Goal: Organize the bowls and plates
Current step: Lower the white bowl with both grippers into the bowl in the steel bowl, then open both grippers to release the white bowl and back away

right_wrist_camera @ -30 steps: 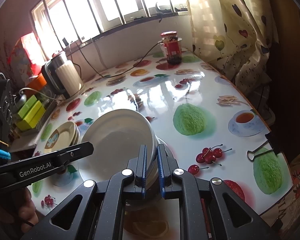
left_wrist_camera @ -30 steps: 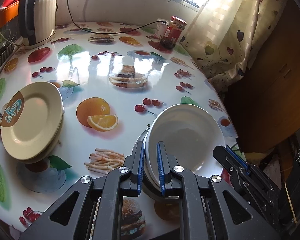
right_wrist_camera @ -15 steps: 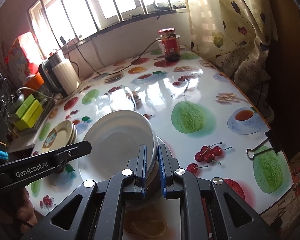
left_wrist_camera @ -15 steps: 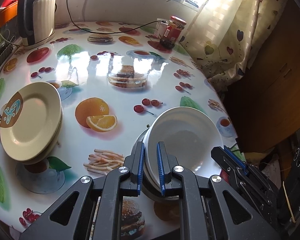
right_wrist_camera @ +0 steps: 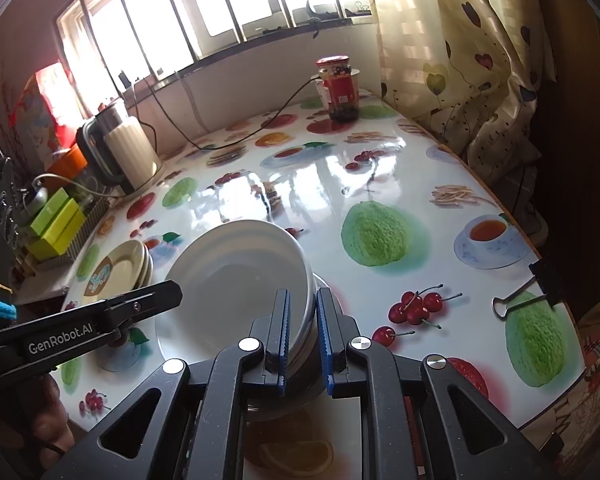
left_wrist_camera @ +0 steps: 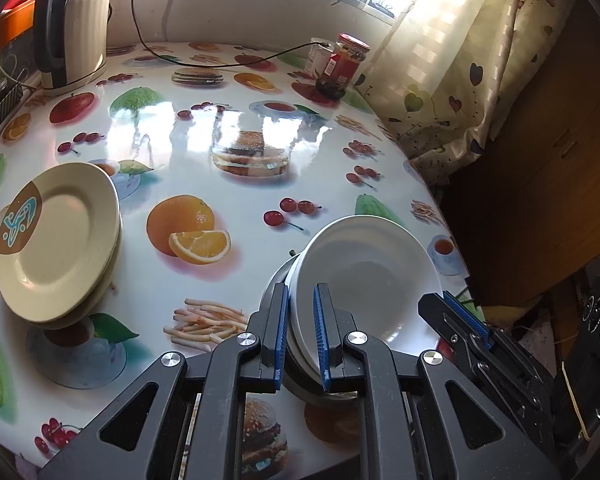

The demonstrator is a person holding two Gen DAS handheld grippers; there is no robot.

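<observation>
White bowls [left_wrist_camera: 368,276], nested and tilted, rest in a grey bowl [left_wrist_camera: 320,390] near the table's front edge. My left gripper [left_wrist_camera: 300,336] is shut on their left rim, with one blue pad inside and one outside. My right gripper [right_wrist_camera: 302,332] is shut on the opposite rim of the same white bowls [right_wrist_camera: 236,280]. Each gripper shows in the other's view: the right gripper [left_wrist_camera: 460,320] and the left gripper [right_wrist_camera: 140,304]. A stack of beige plates [left_wrist_camera: 56,240] with a brown-and-blue mark lies to the left, and the beige plates [right_wrist_camera: 120,268] also appear in the right wrist view.
A clear glass bowl [left_wrist_camera: 252,156] stands mid-table. A kettle [left_wrist_camera: 72,32] with its cable is at the back left and a red-lidded jar [left_wrist_camera: 342,66] at the back right. A binder clip [right_wrist_camera: 524,292] grips the right edge. A curtain [right_wrist_camera: 480,80] hangs alongside.
</observation>
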